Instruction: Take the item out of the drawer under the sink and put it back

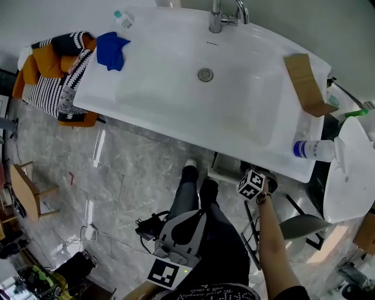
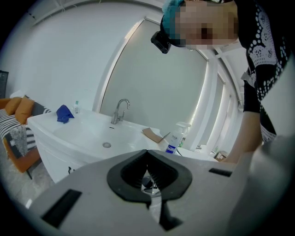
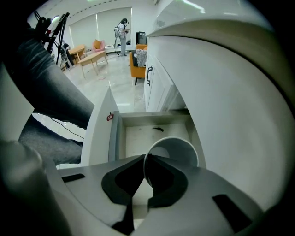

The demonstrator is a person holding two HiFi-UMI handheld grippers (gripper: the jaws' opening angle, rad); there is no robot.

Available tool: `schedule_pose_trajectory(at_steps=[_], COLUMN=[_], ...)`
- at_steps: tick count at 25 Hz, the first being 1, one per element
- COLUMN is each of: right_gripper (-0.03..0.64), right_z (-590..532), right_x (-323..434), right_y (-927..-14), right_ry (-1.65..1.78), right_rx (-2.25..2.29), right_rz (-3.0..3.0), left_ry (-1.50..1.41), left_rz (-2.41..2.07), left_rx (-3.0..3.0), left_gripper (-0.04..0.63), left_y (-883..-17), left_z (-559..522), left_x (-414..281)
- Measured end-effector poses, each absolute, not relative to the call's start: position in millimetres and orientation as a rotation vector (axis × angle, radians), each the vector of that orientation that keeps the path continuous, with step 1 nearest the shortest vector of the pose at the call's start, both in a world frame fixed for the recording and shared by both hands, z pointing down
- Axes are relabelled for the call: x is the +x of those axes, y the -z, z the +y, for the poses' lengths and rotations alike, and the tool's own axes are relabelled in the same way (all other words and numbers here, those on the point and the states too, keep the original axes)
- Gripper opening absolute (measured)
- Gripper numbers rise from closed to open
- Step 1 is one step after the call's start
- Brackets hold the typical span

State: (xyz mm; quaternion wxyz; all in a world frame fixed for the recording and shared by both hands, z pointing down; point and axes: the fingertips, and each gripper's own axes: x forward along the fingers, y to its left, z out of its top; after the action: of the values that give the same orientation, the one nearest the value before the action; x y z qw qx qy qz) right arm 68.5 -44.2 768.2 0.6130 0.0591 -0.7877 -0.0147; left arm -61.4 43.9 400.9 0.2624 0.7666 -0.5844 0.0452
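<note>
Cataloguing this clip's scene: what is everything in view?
sink: one, white, centre
faucet: one, chrome, sink's back edge
cloth: one, blue, sink's left rim
small bottle: one, clear, sink's back-left corner
cardboard piece: one, brown, sink's right rim
spray bottle: one, white, blue label, sink's right front
armchair: one, orange, left of sink
drawer: one, white, open under sink
cup: one, white, above drawer
left gripper: one, grey, shut, empty
right gripper: one, grey, shut on cup's rim

Blue cloth (image 1: 112, 50) near an orange chair (image 1: 47, 64) (striped throw on it); spray bottle (image 1: 313, 150) near cardboard (image 1: 307, 84).
</note>
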Motion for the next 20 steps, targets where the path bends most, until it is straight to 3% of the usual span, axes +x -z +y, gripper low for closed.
schedule_pose_trajectory(at_steps=[20], right_gripper=[0.025], right_z=[-52.2], right_x=[66.2], right_y=[-790.4], right_ry=[0.037], right_rx=[0.071], right_rz=[-1.774], left_ry=[-0.137], left_rz=[-1.583], left_rx=[2.024], left_gripper=[0.005], left_y=[-412.2], left_z=[32.3], left_x=[-66.6])
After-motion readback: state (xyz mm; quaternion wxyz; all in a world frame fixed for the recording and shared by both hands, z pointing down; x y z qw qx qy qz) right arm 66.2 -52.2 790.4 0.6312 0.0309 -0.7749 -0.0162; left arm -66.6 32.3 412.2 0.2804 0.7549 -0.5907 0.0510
